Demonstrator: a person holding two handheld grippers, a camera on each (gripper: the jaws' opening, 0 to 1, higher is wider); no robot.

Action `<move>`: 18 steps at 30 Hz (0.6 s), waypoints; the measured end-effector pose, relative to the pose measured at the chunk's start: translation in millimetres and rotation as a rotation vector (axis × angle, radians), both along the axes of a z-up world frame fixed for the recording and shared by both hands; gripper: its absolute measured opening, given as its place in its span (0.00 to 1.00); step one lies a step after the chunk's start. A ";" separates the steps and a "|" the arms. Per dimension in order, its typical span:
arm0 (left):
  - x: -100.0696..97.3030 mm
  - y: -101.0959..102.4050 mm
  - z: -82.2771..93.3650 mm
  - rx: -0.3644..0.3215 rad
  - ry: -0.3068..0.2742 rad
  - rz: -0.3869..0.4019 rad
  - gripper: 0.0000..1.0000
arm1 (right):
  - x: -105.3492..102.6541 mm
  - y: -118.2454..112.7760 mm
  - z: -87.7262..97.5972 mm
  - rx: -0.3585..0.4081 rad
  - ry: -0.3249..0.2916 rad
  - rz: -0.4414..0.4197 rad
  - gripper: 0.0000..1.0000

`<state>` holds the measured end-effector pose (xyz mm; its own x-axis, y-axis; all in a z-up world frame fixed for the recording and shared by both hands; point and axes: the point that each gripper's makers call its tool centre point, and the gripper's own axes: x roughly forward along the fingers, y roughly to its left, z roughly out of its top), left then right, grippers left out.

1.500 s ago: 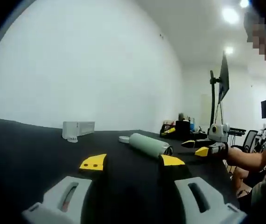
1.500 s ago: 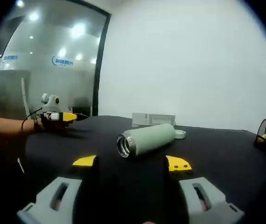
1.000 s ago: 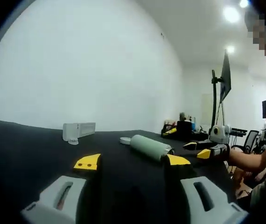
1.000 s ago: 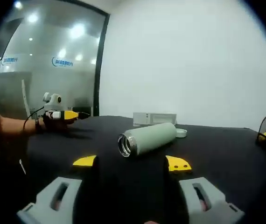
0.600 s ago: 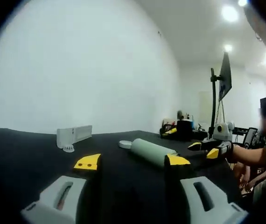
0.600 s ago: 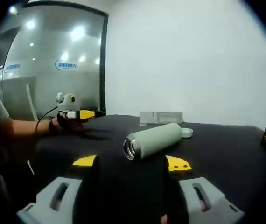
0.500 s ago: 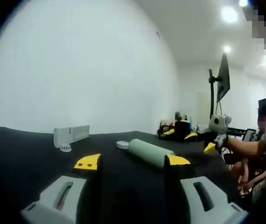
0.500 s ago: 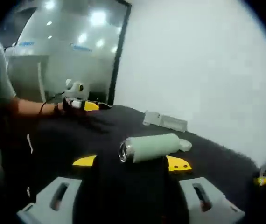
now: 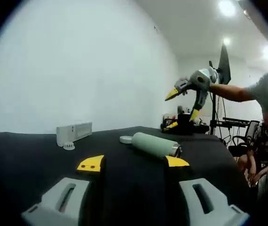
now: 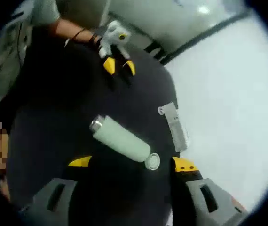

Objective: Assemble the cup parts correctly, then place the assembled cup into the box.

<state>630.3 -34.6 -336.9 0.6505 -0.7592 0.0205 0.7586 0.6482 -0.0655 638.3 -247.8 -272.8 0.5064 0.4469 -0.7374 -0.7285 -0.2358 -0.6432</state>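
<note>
Black worktop (image 9: 35, 150) under a white wall, and the pale green cup body (image 9: 154, 145) lies on its side mid-surface, its lid (image 10: 152, 161) beside the closed end. Smooth, rigid, likely to roll — grip across the barrel. Left claw (image 9: 132, 163) gapes empty; right claw (image 9: 183, 102) hangs high, spread.

My worktop (image 9: 40, 150) is matte black, and its far edge runs along a plain white wall (image 9: 77, 70). Round ceiling lights (image 9: 227, 7) glow overhead. Past the worktop's right end stands a dark monitor on a pole (image 9: 222, 70) and an office chair (image 9: 250, 136). Beyond the opposite end, a grey glass partition (image 10: 143, 14) reflects the lights.
</note>
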 end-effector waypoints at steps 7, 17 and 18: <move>7.7 8.8 1.1 -0.020 0.007 0.023 0.48 | -0.5 11.1 -39.3 -0.153 0.068 0.127 0.62; 11.2 12.4 6.4 -0.051 0.005 0.014 0.46 | 24.9 31.0 -82.5 -0.300 0.067 0.300 0.57; 12.4 14.4 6.6 -0.054 0.007 0.013 0.46 | 26.2 33.3 -86.2 -0.326 0.053 0.321 0.57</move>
